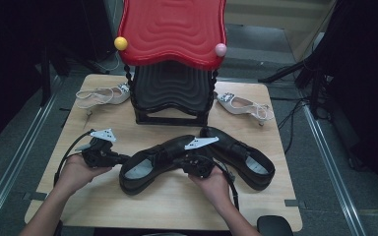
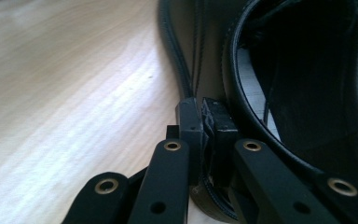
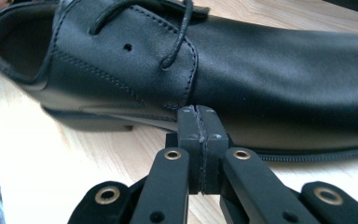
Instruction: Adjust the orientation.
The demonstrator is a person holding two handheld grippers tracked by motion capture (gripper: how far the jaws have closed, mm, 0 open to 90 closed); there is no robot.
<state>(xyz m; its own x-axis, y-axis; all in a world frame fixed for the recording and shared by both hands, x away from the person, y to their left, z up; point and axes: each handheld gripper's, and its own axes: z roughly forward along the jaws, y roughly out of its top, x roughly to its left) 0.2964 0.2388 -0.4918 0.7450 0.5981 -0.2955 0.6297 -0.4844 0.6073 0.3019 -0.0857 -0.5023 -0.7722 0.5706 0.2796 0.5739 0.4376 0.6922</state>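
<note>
Black leather, stiff and fairly heavy — the shoe (image 1: 152,164) lies between the grippers, left gripper (image 2: 206,122) pinching its heel rim, right gripper (image 3: 198,120) pressed together, empty, against its side.

A pale wooden surface (image 1: 167,201) carries two black shoes (image 1: 152,164) beside the grippers, a red-topped stand (image 1: 172,98) beyond, and what look like white heeled sandals (image 1: 101,94) flanking it.
</note>
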